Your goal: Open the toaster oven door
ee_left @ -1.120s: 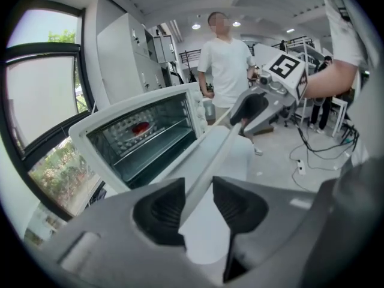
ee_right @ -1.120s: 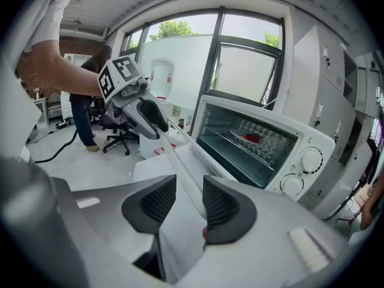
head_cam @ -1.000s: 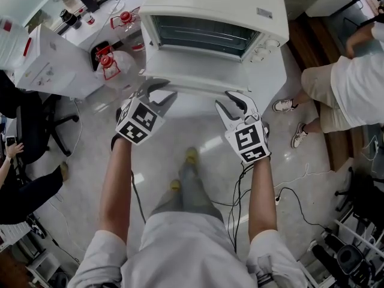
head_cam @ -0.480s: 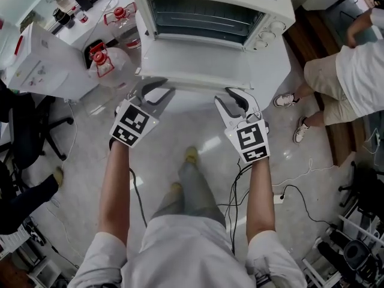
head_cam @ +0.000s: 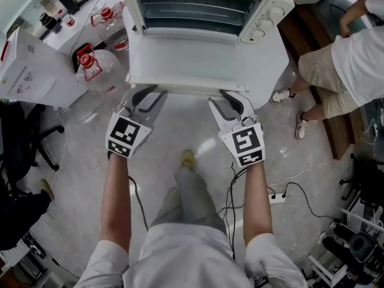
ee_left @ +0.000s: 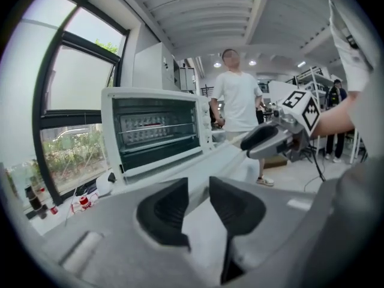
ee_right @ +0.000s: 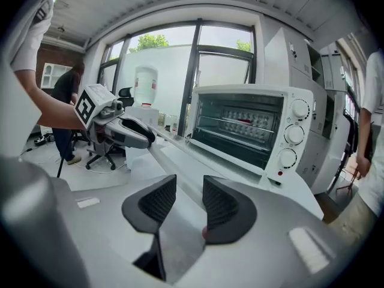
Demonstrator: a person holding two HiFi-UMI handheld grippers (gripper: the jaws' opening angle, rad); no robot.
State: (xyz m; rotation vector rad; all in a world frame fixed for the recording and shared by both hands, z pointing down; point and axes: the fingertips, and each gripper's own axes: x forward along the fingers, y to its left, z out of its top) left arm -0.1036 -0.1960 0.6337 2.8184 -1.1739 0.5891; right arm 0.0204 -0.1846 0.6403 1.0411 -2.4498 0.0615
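Two grippers at the front edge of the lowered door.
Toaster oven (head_cam: 204, 5) stands on white tabletop (head_cam: 273, 71); its door (head_cam: 204, 65) lies folded down flat toward the person, rack cavity exposed. Left gripper (head_cam: 148, 93) sits at the door's front left edge, jaws apart though just closing, pale door edge showing in the gap, pads not visibly pressing. Right gripper (head_cam: 224, 96) sits at the front right edge, jaws likewise parted.
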